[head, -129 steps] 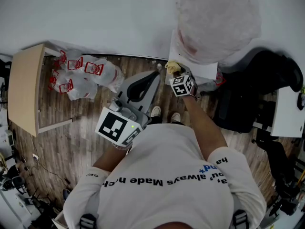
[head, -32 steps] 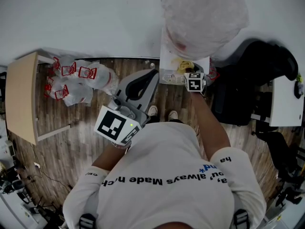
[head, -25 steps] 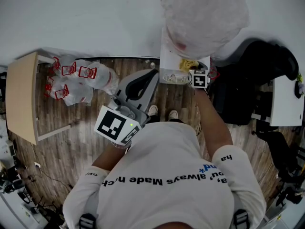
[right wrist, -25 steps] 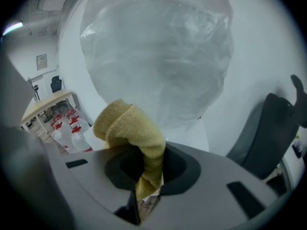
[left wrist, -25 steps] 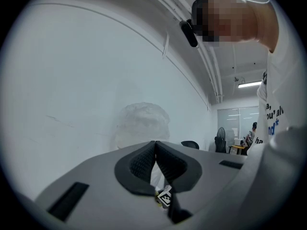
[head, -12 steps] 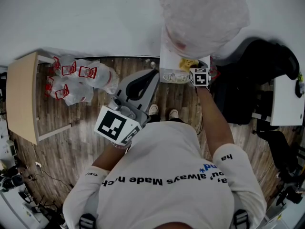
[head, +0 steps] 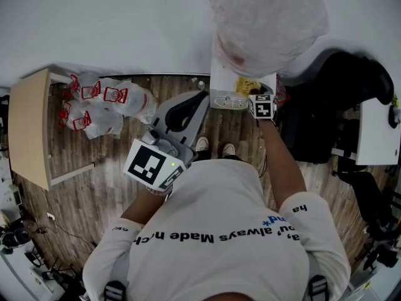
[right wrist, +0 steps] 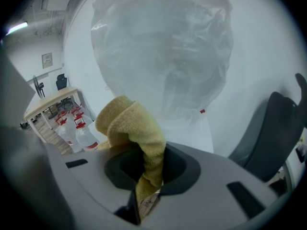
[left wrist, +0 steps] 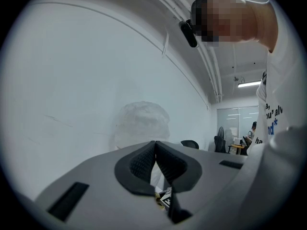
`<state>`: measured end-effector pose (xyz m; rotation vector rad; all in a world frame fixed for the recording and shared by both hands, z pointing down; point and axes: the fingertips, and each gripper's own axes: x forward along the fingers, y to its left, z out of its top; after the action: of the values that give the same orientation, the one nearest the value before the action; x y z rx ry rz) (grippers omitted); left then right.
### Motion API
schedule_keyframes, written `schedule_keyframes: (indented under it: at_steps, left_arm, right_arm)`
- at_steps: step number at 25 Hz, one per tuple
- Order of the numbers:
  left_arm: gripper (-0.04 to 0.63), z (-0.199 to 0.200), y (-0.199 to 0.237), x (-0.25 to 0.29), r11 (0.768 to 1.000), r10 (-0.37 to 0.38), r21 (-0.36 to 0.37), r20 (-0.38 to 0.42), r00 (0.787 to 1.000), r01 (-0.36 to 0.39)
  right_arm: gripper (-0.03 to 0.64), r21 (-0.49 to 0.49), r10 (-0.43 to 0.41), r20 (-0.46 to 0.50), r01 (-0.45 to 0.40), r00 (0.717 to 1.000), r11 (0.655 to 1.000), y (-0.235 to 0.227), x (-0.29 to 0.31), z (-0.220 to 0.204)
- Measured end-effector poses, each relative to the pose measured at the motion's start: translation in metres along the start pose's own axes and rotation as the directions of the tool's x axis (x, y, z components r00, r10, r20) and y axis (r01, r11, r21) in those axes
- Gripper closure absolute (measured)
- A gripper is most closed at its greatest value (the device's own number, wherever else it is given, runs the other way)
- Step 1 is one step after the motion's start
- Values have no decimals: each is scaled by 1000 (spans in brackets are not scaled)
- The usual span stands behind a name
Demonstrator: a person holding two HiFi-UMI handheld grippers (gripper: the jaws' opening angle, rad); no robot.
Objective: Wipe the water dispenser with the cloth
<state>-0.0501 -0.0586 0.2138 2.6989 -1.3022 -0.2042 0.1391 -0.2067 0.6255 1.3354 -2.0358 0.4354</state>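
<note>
Looking down in the head view, the right gripper (head: pixel 250 93) holds the yellow cloth (head: pixel 244 84) at the front of the water dispenser (head: pixel 224 74), just below its plastic-wrapped bottle (head: pixel 269 17). The left gripper (head: pixel 199 100) hangs idle to the dispenser's left, apart from it. The left gripper view shows its jaws pressed together on nothing. The right gripper view shows jaws pinching the cloth's lower fold, with the loose bulk flopping toward the dispenser; contact looks likely but is hard to confirm. Rubbing could tug that narrow pinch loose and drop the cloth, or bare jaw tips could scrape the casing.
</note>
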Motion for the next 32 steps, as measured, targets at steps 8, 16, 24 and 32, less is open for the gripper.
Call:
schedule_keyframes:
  at_steps: [8, 16, 24, 32]
  left_arm:
    - [576, 0, 1, 3, 1000, -6, 0, 1, 1000, 6]
    - [575, 1, -1, 8, 1000, -14, 0, 6, 1000, 14]
    - [576, 2, 3, 7, 1000, -5, 3, 8, 1000, 5]
    - [576, -1, 3, 10, 1000, -7, -1, 1, 1000, 7]
  right_arm:
    - [554, -15, 11, -2, -11, 1000, 1000, 11, -15, -14]
    - [554, -19, 16, -9, -16, 1000, 1000, 15, -21, -25]
    - [551, 30, 51, -32, -50, 998, 998, 11, -26, -29]
    - [551, 46, -28, 10, 27, 1000, 999, -42, -24, 2]
